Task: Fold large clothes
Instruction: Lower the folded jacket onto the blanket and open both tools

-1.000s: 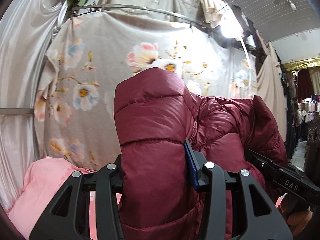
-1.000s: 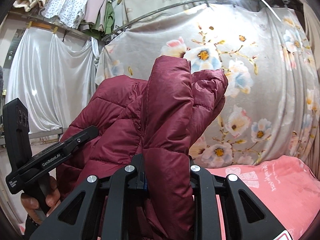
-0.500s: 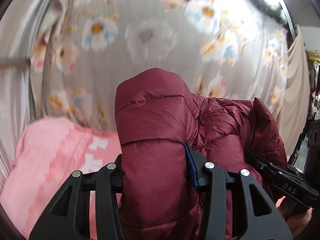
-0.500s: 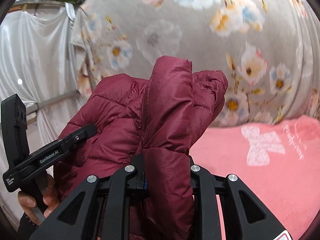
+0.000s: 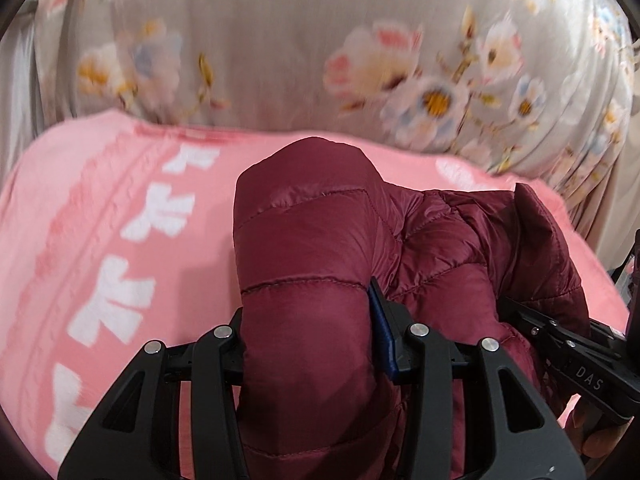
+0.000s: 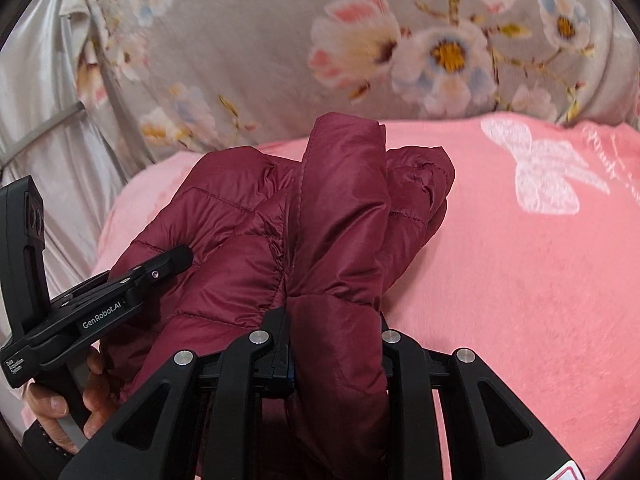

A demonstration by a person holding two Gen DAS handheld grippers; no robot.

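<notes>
- plainly, the maroon quilted jacket (image 5: 304, 248) hangs bunched between the two grippers, above the pink blanket (image 5: 120, 216); whether any of it touches the blanket cannot be told.
- in the left wrist view a thick padded fold of it stands up between the fingers of the left gripper (image 5: 308, 344), whose jaws are clamped on that fold; a blue pad (image 5: 382, 336) presses into its right side.
- in the right wrist view the right gripper (image 6: 332, 344) has its jaws closed narrower on a thinner upright fold of the jacket (image 6: 340, 216), with the rest of the garment bulging off to the left.
- each gripper shows in the other's view: the right one (image 5: 576, 356) low at the right edge, the left one (image 6: 120, 292) at the left, with a person's hand (image 6: 64, 404) around its handle.
- the blanket is plush, with white printed shapes (image 5: 120, 292) in a row on one side and a white bow-like print (image 6: 544, 172) on the other.
- behind it hangs a grey floral cloth (image 6: 360, 40), blurred in both views.
- a pale satin curtain (image 6: 40, 92) hangs at the far left of the right wrist view.
</notes>
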